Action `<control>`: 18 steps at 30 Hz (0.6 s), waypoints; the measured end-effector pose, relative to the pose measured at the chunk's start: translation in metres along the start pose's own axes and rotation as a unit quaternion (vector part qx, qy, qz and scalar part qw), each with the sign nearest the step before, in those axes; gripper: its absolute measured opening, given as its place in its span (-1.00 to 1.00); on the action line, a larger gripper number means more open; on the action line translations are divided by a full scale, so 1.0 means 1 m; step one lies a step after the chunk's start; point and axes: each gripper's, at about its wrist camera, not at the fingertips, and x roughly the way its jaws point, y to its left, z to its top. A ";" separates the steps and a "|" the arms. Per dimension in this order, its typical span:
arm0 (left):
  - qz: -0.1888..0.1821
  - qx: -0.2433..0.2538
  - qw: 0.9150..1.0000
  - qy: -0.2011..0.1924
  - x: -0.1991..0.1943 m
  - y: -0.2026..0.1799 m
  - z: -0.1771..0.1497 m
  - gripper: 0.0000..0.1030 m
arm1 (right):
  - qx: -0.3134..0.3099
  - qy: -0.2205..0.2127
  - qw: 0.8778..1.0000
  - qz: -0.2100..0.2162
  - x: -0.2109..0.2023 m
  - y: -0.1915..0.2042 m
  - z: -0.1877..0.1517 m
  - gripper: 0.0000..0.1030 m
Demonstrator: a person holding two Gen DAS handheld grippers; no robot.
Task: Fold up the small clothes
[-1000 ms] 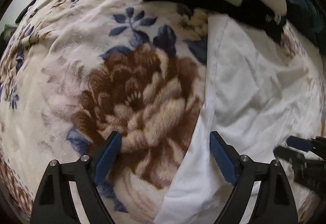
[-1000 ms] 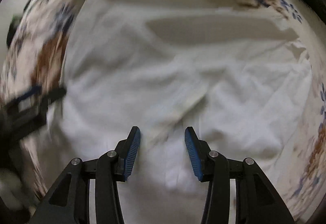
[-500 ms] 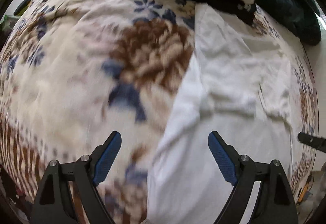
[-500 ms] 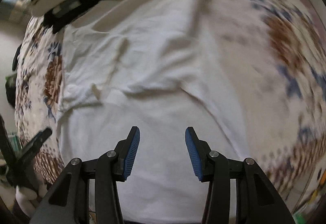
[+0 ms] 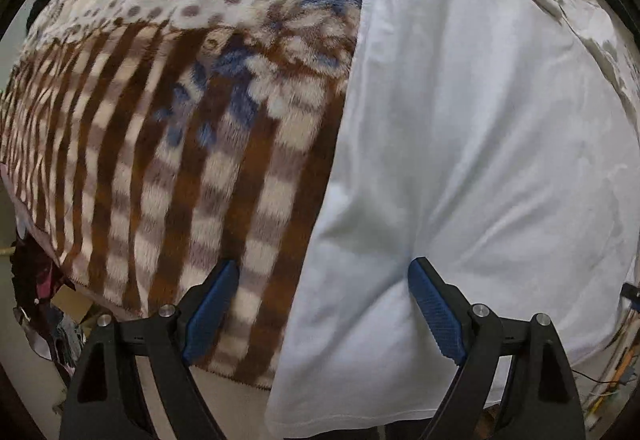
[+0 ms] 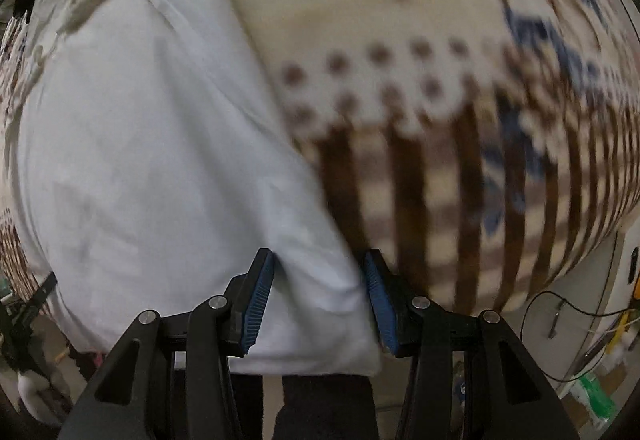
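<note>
A white garment (image 5: pixel 472 144) lies spread on a floral and striped fleece blanket (image 5: pixel 168 128), its lower hem hanging over the bed's front edge. My left gripper (image 5: pixel 322 306) is open over the garment's lower left corner, its left pad above the blanket and its right pad (image 5: pixel 434 314) on the white cloth. In the right wrist view the same garment (image 6: pixel 140 160) fills the left side. My right gripper (image 6: pixel 318 298) is open and straddles the garment's lower right corner at the hem, pads on either side of the cloth.
The blanket (image 6: pixel 500 144) drapes over the bed's front edge. Clutter and cables (image 6: pixel 576 312) lie on the floor at the right. The other gripper (image 6: pixel 28 304) shows at the far left edge.
Both grippers have pulled back from mid-garment to the bed's front edge and dropped onto the garment's two lower corners. Both stay open.
</note>
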 end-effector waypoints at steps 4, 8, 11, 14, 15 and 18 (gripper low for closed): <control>0.009 -0.003 1.000 0.003 -0.011 0.000 -0.002 0.69 | 0.006 0.001 1.000 0.016 -0.011 -0.012 -0.011 -0.04; 0.002 0.024 0.999 -0.043 -0.057 -0.021 0.014 0.69 | 0.013 -0.010 0.999 0.037 -0.062 -0.041 -0.013 -0.05; -0.023 0.048 0.995 -0.079 -0.102 -0.051 0.013 0.69 | 0.019 -0.019 0.998 0.056 -0.109 -0.041 -0.009 -0.02; -0.065 0.068 0.991 -0.098 -0.140 -0.092 0.004 0.83 | 0.005 -0.030 0.997 0.073 -0.162 -0.042 0.000 0.16; -0.075 0.072 0.990 -0.099 -0.146 -0.104 0.000 0.86 | -0.004 -0.037 0.997 0.075 -0.183 -0.043 0.005 0.16; -0.110 0.085 0.986 -0.088 -0.158 -0.145 -0.003 0.86 | -0.025 -0.046 0.996 0.077 -0.223 -0.039 0.026 0.16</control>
